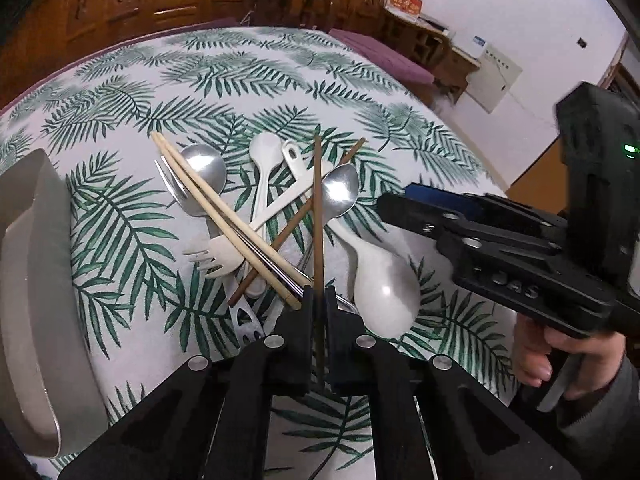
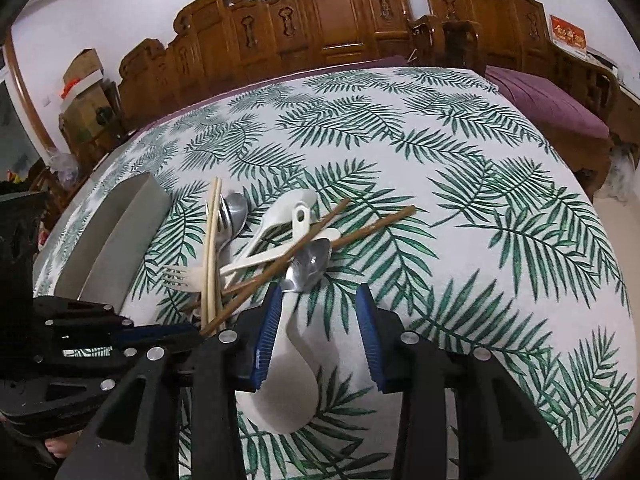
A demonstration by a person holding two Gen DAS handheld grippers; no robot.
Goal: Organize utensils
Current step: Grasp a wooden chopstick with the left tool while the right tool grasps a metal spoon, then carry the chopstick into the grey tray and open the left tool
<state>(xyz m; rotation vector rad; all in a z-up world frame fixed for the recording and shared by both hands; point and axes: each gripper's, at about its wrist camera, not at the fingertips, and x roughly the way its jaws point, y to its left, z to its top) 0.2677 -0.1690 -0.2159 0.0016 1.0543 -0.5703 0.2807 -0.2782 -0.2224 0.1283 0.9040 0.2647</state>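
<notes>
1. Closest in, the left gripper (image 1: 319, 300) has its black jaws pinched on a dark brown chopstick (image 1: 317, 216), which runs forward over the utensil pile.
2. Beige tray (image 1: 36, 280) sits left of the pile on the leaf-print tablecloth (image 1: 248, 76).
3. Right gripper (image 2: 320, 300), level and hand-held, holds blue-padded jaws wide around a white spoon (image 2: 292, 376).

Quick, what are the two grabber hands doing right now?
Left gripper: shut on a dark brown chopstick.
Right gripper: open, holding nothing, its fingers either side of the big white spoon.
</notes>
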